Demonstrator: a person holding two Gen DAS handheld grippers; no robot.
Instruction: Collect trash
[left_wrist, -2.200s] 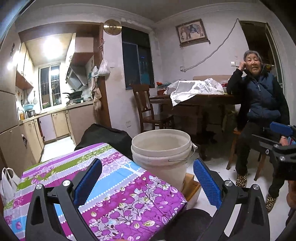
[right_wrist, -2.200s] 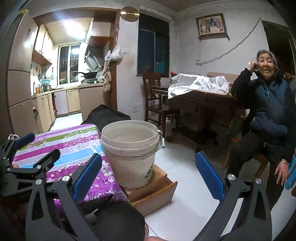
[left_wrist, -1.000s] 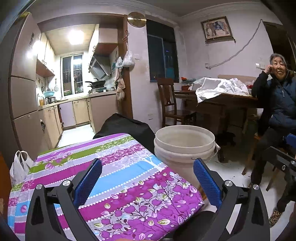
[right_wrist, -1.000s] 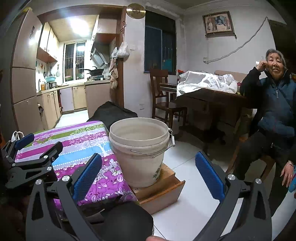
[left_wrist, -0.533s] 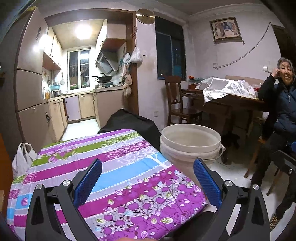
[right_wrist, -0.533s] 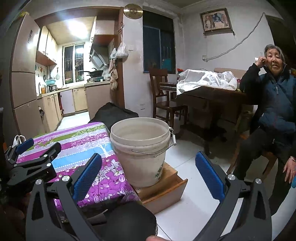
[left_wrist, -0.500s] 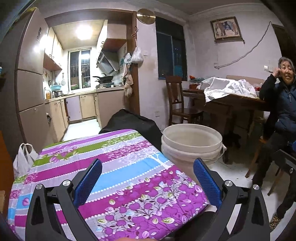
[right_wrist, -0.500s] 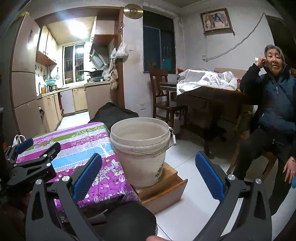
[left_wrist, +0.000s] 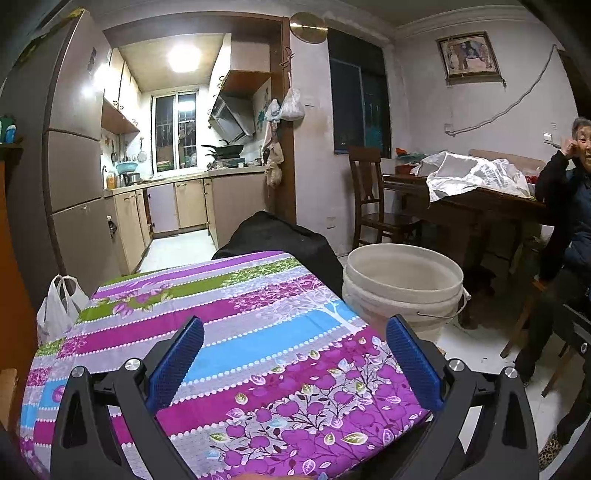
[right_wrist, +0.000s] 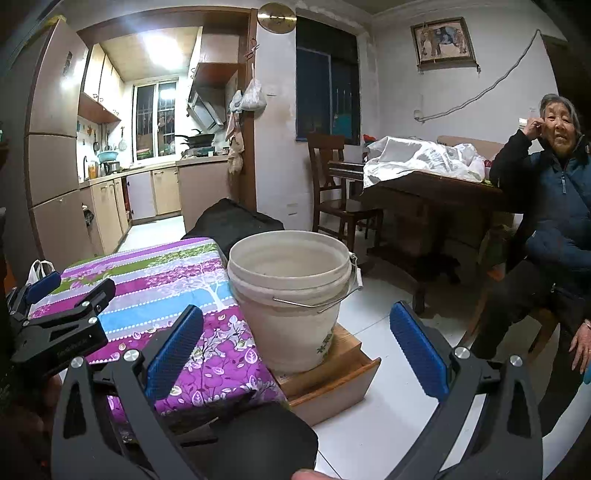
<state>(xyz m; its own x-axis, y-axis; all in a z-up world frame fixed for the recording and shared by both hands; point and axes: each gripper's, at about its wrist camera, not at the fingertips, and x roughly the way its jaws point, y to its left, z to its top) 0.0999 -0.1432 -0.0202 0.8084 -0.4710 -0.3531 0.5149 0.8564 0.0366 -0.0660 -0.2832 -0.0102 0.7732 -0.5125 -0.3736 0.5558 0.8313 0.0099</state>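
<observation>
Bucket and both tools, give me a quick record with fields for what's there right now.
bucket: white, upright, looks empty, on a wooden box beside the table
table cover: purple floral cloth, no trash visible on it
left tool: open, holding nothing, over the cloth
right tool: open, holding nothing, facing the bucket
bystander: seated at right

We're inside a lived-in home, a dining room opening onto a small kitchen. At eleven o'clock the kitchen (left_wrist: 177, 155) glows under a ceiling light, with beige cabinets (left_wrist: 188, 203), a range hood (left_wrist: 231, 118) and a wok (right_wrist: 199, 139) on the stove. At two o'clock stands a dark wooden dining table (right_wrist: 436, 188) with a chair (right_wrist: 332, 184) beside it. A framed picture (right_wrist: 443, 42) hangs high at one o'clock, and a seated person (right_wrist: 557, 206) watches from three o'clock.
</observation>
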